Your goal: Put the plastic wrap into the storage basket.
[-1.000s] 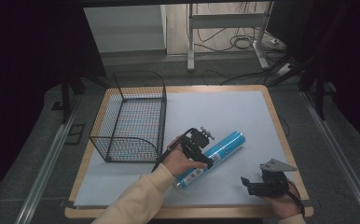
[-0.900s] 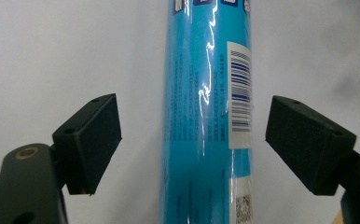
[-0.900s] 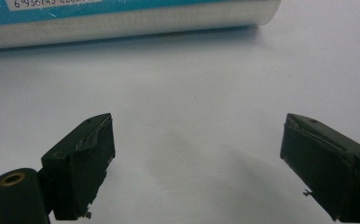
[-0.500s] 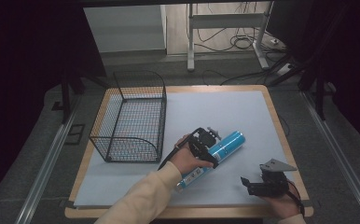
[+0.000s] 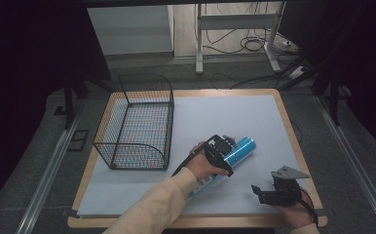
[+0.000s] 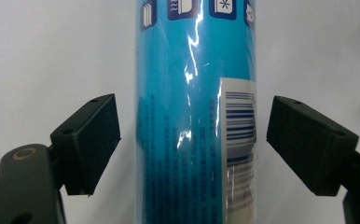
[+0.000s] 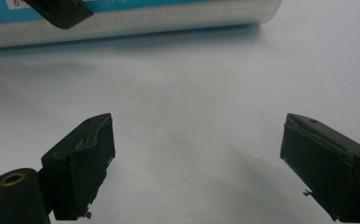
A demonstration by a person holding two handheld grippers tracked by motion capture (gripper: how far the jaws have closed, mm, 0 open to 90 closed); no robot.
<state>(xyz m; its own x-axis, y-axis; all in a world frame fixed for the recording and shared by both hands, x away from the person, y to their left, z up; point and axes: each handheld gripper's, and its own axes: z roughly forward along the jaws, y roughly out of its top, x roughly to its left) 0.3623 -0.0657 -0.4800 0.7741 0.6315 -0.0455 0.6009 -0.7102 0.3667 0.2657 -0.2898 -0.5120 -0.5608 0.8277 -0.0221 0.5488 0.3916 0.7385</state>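
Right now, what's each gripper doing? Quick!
Left gripper: open, jaws just widened, astride the blue tube, not pressing it.
Right gripper: open, holding nothing.

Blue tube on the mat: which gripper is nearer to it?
Left. The left gripper is over the blue tube, open jaws either side of it with gaps showing. The right gripper sits apart from it near the table's front right edge, jaws open over bare mat.

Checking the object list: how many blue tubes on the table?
1. The blue tube lies on the white mat right of the wire basket, between the open jaws of the left gripper. Basket looks empty.
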